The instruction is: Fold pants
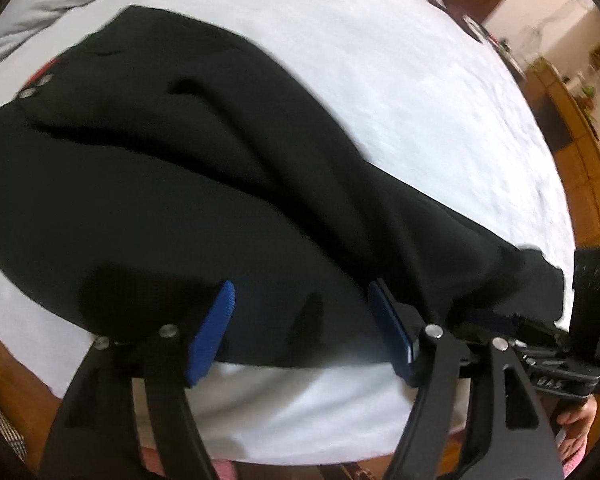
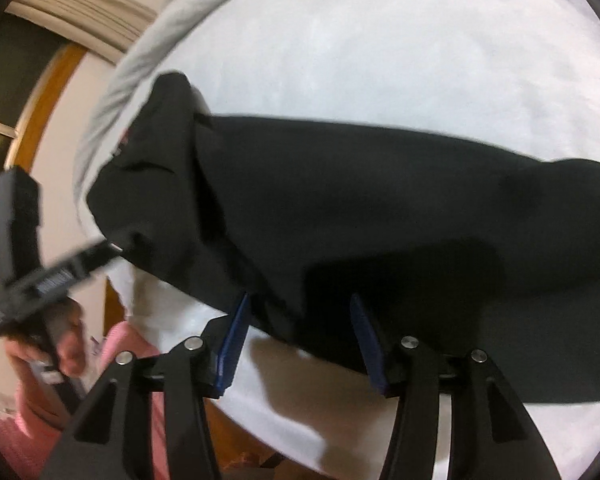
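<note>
While both wrist views blur a bit, layout reads fine: white quilted bed [image 1: 420, 92] fills most of each frame, grey rumpled blanket [image 2: 140, 60] bunched along its far edge. Black fabric pants [image 1: 172, 184] lie across the bed near its front edge, creased, waistband end with two metal snaps [image 1: 36, 86] at far left in the left view, leg running toward lower right. Left gripper [image 1: 300, 332] sits low over the pants' near edge, blue-padded fingers [image 1: 214, 332] spread, dark cloth between them, contact unclear. Right gripper [image 2: 296, 344] likewise at the pants' near hem, blue fingers [image 2: 234, 344] spread apart, nothing pinched. Person's hand [image 2: 66, 344] in pink sleeve holds the left tool's handle.
</note>
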`<state>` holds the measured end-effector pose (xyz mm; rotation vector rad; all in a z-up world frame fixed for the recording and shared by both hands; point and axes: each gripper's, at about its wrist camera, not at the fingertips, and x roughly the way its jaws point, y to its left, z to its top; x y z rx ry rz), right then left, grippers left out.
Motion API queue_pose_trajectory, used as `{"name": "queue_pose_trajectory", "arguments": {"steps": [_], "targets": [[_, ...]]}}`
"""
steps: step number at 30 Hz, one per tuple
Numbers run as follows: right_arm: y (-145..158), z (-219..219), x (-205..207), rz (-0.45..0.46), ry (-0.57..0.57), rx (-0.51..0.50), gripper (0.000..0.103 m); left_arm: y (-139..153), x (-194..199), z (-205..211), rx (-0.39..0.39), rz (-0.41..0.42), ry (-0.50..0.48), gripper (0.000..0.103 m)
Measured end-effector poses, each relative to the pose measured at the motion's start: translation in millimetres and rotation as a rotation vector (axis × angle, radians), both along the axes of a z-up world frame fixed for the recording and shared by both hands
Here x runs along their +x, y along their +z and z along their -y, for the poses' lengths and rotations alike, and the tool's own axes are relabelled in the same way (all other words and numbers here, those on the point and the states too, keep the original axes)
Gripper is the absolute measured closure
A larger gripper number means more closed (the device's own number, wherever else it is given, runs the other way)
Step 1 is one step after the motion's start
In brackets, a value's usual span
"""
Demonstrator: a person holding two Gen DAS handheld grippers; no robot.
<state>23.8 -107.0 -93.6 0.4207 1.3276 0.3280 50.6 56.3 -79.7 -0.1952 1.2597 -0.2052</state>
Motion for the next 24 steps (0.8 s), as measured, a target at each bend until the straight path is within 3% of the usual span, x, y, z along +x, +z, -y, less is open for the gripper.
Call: {"name": "queue_pose_trajectory", "arguments": {"steps": [4, 6, 14, 19, 24], "targets": [[-10, -9, 6, -0.022, -0.003, -0.018, 0.048, -24, 20, -47, 0.059, -0.029, 0.096, 0.035], [-6, -11, 6, -0.024, 0.008, -0.035, 0.048, -34, 25, -61, -0.001, -0.041, 0.101, 0.037], [38, -44, 18, 0.11, 0.067, 0.035, 0.042, -13, 33, -62, -0.061, -0.022, 0.039, 0.031], [24, -69, 41, 0.071, 0.084, 0.058, 0.042, 2, 61, -95, -0.086, -0.007, 0.082, 0.029], [-6, -90, 43, 0.013, 0.092, -0.005, 0.041, 13, 119, -96, -0.061, -0.009, 0.115, 0.027]]}}
